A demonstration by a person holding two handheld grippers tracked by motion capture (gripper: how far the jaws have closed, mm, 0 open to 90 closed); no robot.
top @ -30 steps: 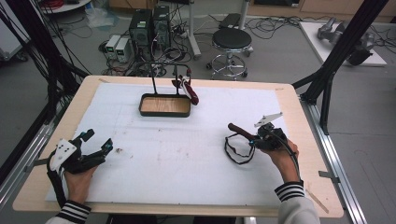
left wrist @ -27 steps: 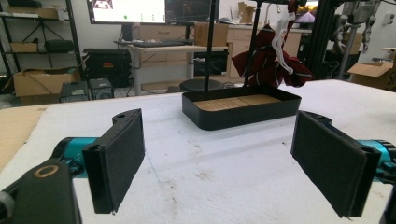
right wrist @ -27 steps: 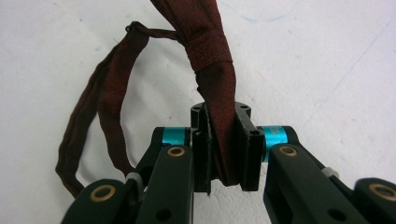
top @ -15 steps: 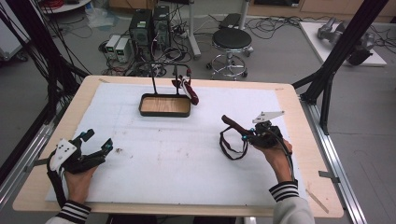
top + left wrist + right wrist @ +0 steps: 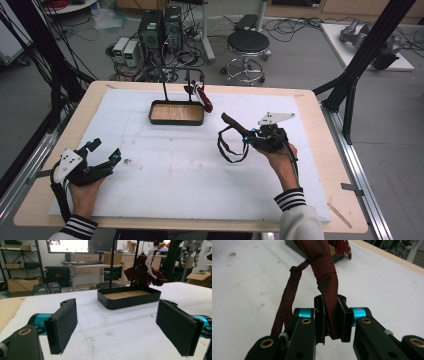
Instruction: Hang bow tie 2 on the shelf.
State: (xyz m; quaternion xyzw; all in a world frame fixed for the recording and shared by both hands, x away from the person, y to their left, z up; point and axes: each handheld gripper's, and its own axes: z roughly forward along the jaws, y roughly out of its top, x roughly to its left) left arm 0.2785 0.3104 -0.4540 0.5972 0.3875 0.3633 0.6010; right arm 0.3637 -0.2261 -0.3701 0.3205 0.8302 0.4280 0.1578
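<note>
Right tool (image 5: 248, 138) is clamping a dark red necktie (image 5: 231, 142) above the white surface (image 5: 175, 170); left tool (image 5: 105, 154) is resting open-jawed.

On the desk (image 5: 310, 200), a tray (image 5: 177, 113) sits toward the far edge, left of centre, with a stand (image 5: 165, 85) rising from it. A tie (image 5: 201, 95) hangs at the tray's right end. The left tool (image 5: 102, 155) rests near the front left corner. The right tool (image 5: 246, 137) sits right of centre, a second tie (image 5: 230, 145) between its closed jaws.
</note>
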